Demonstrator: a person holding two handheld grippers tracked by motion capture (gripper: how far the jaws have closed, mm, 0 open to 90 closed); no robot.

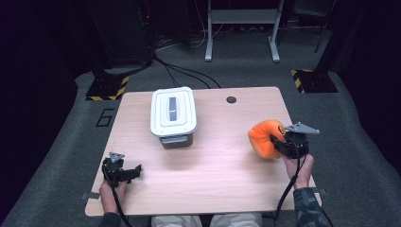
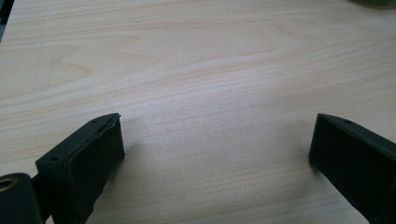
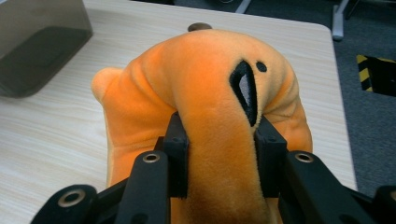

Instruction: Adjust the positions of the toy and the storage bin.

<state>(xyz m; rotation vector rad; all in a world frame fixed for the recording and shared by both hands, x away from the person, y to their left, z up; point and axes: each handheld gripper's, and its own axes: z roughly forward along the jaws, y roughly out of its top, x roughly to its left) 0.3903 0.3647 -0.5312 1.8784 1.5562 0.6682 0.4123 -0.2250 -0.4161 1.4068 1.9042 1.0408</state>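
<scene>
Nearest the person's edge of the pale wood-grain table, the left gripper sits low at the near-left corner, held by the left hand, well apart from the white-lidded rectangular grey plastic box that stands toward the far side, left of centre. The high view gives only a small dark shape for this tool, whereas the left gripper view looks straight between its two black jaws and shows them spread wide apart, with bare wood grain between them and nothing held. A little farther from the near edge, to the right of the box and close to the table's right side, the right gripper is clamped on a soft orange plush toy; the right hand and a camouflage-patterned sleeve come up behind it. The high view shows the toy as a rounded orange lump resting on the tabletop, but the right gripper view reveals the pinch itself: both jaws press into a ridge of the plush, and black stitched markings appear on the fabric. That same view shows the box's translucent grey wall at upper left, beyond the toy. Farthest, past the box, a small dark round hole sits near the table's far edge.
</scene>
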